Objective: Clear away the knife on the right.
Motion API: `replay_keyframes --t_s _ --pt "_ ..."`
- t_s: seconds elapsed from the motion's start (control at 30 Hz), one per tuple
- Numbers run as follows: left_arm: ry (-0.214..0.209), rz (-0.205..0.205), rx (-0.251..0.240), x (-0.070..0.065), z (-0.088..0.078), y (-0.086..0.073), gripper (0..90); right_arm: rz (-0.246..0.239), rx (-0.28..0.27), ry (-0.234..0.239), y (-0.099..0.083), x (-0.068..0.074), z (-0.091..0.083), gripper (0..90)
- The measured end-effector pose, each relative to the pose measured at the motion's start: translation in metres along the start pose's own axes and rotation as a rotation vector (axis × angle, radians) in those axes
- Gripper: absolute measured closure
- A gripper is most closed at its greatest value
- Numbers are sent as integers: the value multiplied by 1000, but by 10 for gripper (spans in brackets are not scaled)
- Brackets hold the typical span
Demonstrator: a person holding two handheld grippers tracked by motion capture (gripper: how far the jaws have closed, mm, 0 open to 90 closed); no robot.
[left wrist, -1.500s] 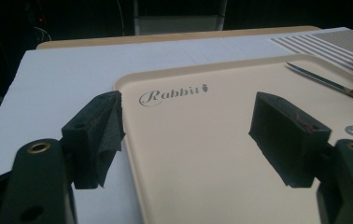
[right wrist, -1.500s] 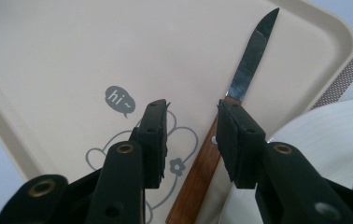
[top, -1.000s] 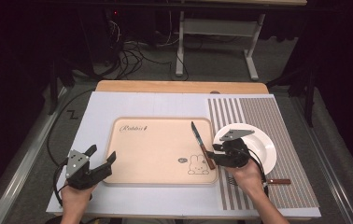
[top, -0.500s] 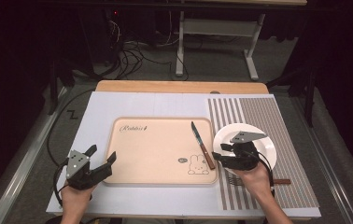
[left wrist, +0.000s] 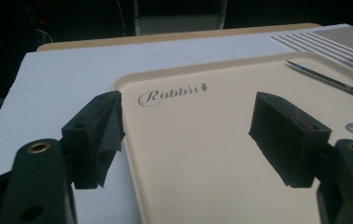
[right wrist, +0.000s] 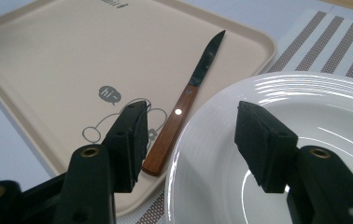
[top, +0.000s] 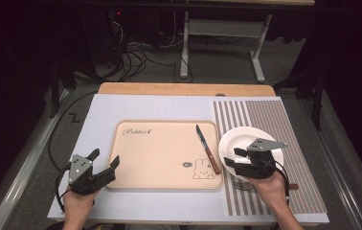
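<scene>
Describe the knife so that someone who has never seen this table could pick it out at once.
Start from the beige tray with the rabbit drawing in the middle of the table. The knife lies flat along its right edge, beside the white plate. It is the one slim thing on the tray: dark blade pointing away, brown wooden handle.

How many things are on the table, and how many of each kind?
Beige plastic tray with a rabbit drawing: 1
Wooden-handled knife with a steel blade: 1
Round white plate: 1
Metal fork, partly hidden under the right hand: 1
Grey-and-white striped placemat: 1
Total: 5
</scene>
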State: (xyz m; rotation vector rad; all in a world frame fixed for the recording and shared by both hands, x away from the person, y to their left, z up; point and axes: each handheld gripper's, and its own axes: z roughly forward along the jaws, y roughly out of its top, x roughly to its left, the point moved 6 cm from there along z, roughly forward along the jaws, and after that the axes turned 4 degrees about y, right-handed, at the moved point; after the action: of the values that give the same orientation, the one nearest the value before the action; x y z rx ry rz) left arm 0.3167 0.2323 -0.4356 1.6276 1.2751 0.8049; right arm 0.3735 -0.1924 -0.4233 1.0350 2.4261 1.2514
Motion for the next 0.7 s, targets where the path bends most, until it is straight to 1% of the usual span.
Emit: replay_keyframes --t_s 0.2,0.37,0.43,0.7 --pt "-4 5 -1 -2 0 0 262 13 -35 2 -3 -3 -6 434" --pt "-5 12 -4 -4 -1 0 262 17 -74 -6 -7 -7 -13 399" --pt "-2 13 -5 -5 -1 1 262 13 -91 -18 -8 -8 -16 386" --pt "-1 12 -4 -5 -1 0 262 18 -117 -34 -14 -13 -24 372"
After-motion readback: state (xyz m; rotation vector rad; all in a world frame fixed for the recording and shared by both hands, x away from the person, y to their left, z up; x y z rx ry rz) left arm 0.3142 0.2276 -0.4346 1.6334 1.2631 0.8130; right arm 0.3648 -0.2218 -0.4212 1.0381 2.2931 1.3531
